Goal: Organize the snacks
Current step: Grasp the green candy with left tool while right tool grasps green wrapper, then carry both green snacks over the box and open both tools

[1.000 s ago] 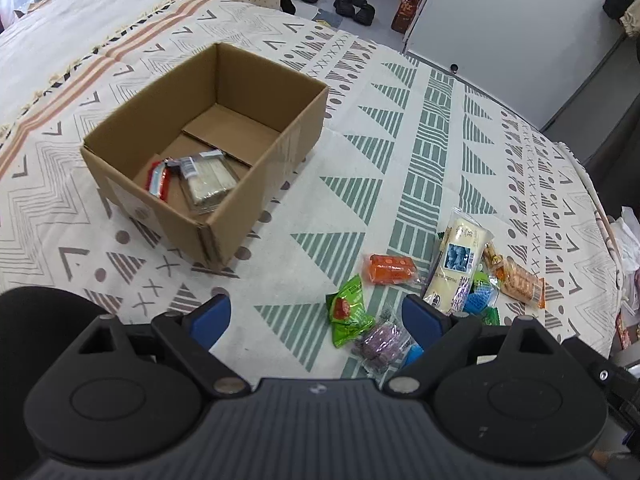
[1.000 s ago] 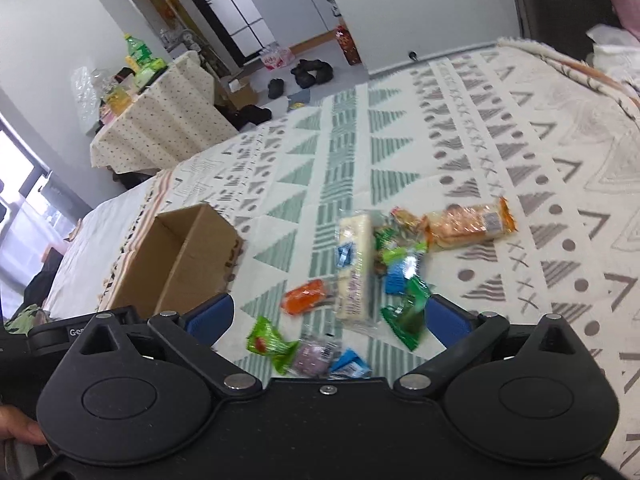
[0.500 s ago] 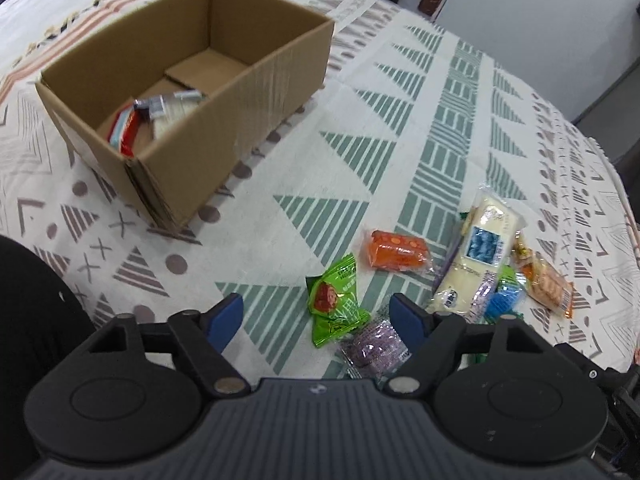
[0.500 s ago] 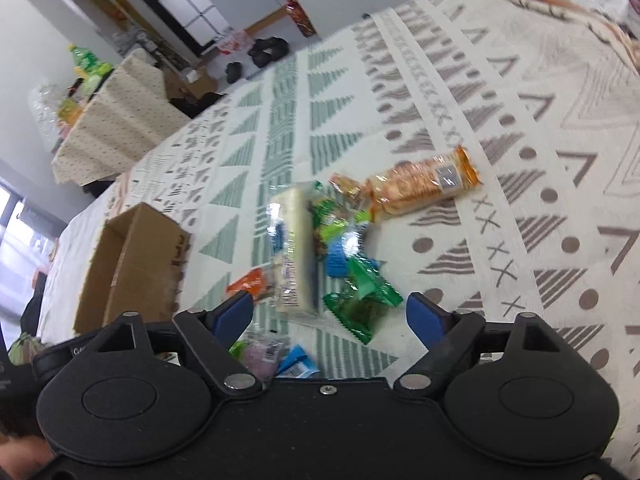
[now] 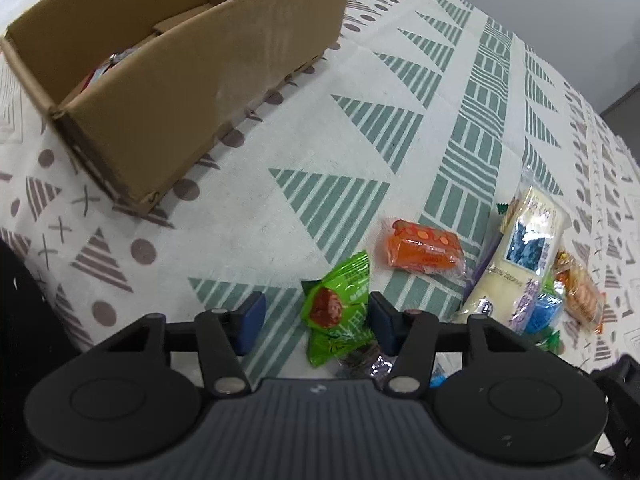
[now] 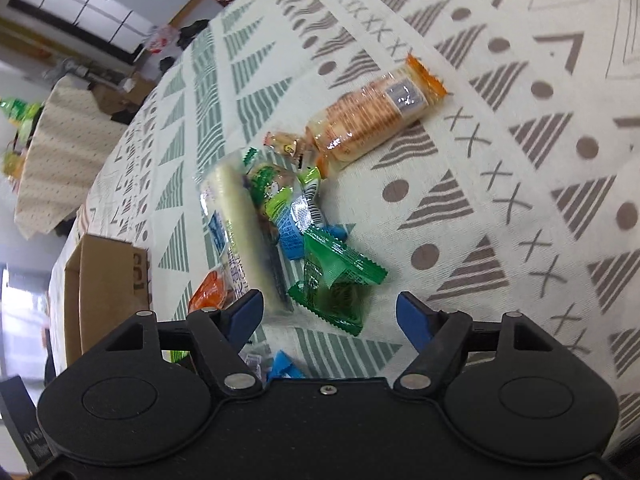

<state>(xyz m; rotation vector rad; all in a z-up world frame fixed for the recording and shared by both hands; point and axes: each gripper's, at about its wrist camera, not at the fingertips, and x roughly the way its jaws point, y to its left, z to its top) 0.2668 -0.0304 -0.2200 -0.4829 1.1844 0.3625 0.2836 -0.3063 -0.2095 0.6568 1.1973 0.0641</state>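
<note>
My left claw (image 5: 316,322) is open, with one finger on each side of a light green packet (image 5: 340,312), so I can pinch it. The fingers do not squeeze it yet.

My right claw (image 6: 330,316) is open too and holds nothing. A dark green packet (image 6: 338,280) lies between its fingers, ready for a grab.

The other snacks lie in a small pile on the patterned cloth (image 5: 360,140): an orange packet (image 5: 426,254), a long white pack (image 5: 524,240) and a pack of round crackers (image 6: 376,114).

The brown box (image 5: 180,80) sits on the cloth to the left, well apart from the pile. I think the snacks go in there, and a few are already inside.
</note>
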